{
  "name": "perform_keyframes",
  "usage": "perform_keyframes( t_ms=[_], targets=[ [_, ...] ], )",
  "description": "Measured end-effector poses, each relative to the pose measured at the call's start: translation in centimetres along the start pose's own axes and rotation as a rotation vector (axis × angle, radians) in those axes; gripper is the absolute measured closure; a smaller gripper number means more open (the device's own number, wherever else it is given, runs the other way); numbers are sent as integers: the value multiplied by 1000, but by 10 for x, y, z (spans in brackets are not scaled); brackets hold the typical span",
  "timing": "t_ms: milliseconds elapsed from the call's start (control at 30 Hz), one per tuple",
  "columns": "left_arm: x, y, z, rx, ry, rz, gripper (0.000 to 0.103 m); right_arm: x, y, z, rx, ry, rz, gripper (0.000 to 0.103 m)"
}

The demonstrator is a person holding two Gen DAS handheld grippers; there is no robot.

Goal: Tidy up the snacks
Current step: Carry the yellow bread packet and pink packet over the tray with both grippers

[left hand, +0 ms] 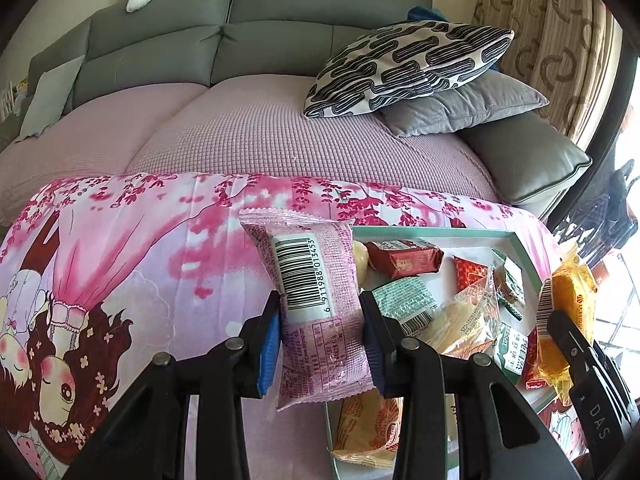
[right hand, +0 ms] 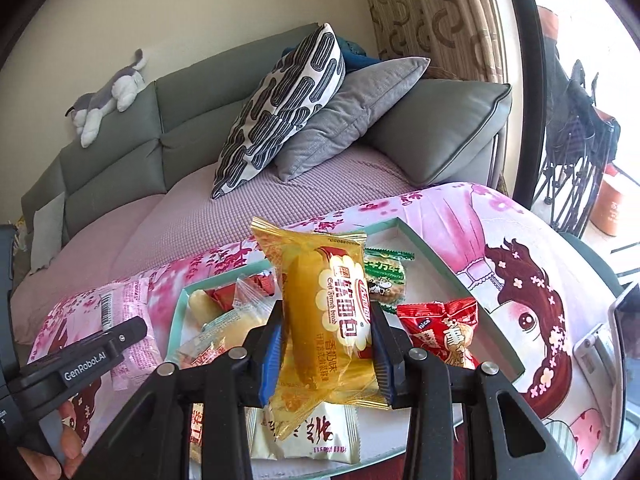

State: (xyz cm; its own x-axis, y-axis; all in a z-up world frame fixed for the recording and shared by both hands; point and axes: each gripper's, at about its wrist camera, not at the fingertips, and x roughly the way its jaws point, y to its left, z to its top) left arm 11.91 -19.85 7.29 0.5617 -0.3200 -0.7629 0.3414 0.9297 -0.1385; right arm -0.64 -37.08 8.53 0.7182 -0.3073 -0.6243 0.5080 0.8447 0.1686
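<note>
Sorting step: left claw (left hand: 320, 332) grips the pink packet (left hand: 316, 312); right claw (right hand: 326, 348) grips the yellow bread packet (right hand: 328, 320). Next, probably: place each beside the tray (right hand: 460, 280).

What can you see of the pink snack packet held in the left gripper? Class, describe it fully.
The pink snack packet is a puffy, sealed plastic pillow pack with crimped, zigzag ends. Its back faces the left wrist camera, showing a white barcode label and small printed text. It stands upright, lifted off the floral cloth, pinched at its sides by the blue-padded fingers of the left gripper. It hangs beside the tray's left edge.
</note>
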Motion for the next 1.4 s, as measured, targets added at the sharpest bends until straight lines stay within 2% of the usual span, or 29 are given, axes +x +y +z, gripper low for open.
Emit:
perform_keyframes(
  t_ms=[300,700,1067,1400],
  targets=[
    [16,-4,13,21,28,-1,64,9,-3,19,-8,-30,-16,62],
    [41,-10,19,54,68,-4,64,52,3,33,-74,54,-20,62],
    [49,-20,15,83,104,-20,64,71,13,34,-121,131,-33,62],
    [51,-30,9,92,127,-60,64,80,0,34,-113,168,-56,62]
  ],
)
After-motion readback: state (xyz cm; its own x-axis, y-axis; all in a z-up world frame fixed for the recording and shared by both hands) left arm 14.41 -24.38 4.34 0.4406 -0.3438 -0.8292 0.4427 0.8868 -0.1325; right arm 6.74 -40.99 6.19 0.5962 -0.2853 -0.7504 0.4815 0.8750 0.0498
